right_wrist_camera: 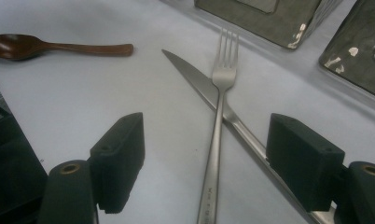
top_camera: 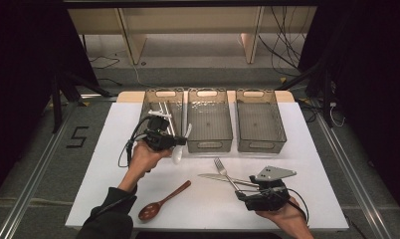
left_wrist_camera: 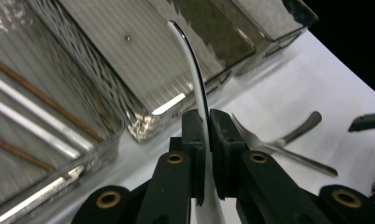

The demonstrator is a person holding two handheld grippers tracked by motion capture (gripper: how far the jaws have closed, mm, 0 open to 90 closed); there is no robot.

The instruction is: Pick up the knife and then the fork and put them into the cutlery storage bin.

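Looks like cutlery sorting into three clear bins, maybe a quarter done. Taking the middle bin as landmark: the bin left of it already holds a few stick-like utensils, the one to its right looks empty. The left gripper has its fingers clamped on a white spoon, hovering by the middle bin's near-left corner. Still out in front of it: fork crossed over knife, and a wooden spoon. The right gripper has its fingers spread wide around the fork handle. White surface, dark room, grey floor, loose cables behind.
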